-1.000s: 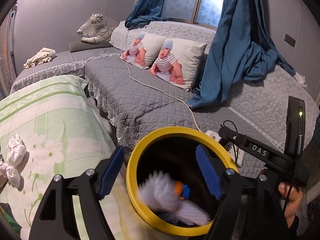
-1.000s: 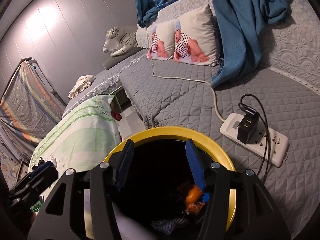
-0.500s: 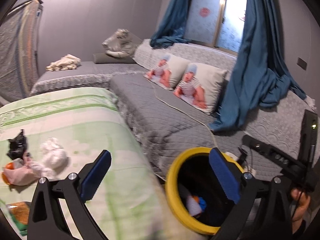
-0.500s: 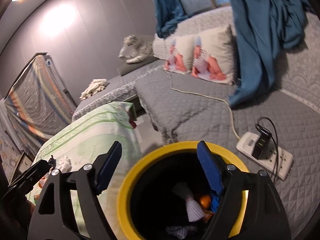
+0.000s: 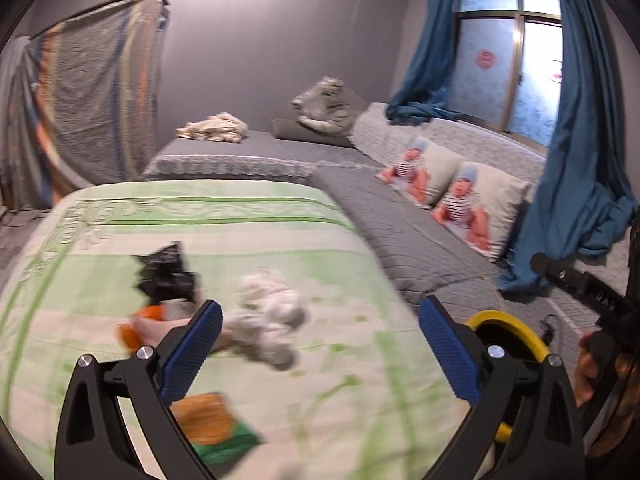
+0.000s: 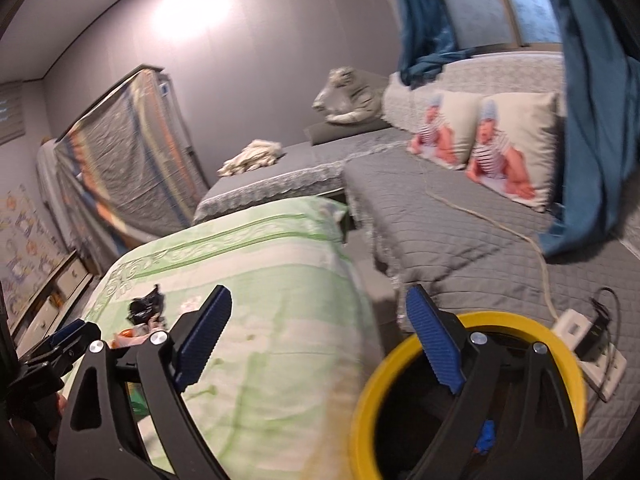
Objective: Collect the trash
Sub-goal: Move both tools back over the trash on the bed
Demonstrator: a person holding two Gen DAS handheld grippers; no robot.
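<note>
Trash lies on the green-and-white cloth [image 5: 280,240]: a crumpled white tissue [image 5: 272,316], a black wrapper [image 5: 166,276], an orange and pink piece [image 5: 148,324] and an orange-green packet [image 5: 212,428]. My left gripper [image 5: 320,344] is open and empty above the tissue. The yellow-rimmed bin [image 6: 464,396] stands at the cloth's right edge, also in the left wrist view [image 5: 508,328]. My right gripper [image 6: 320,340] is open and empty, its right finger over the bin's rim. The black wrapper also shows in the right wrist view [image 6: 146,306].
A grey quilted sofa [image 6: 460,232] runs along the right with two baby-print pillows [image 5: 460,196], blue curtains [image 5: 580,160] and a white power strip [image 6: 588,348] with a cord. A covered rack [image 5: 88,100] stands at the back left.
Both grippers swung left from over the bin toward the green cloth. The white tissue dropped into the bin a second ago; the trash pile on the cloth came into view.
</note>
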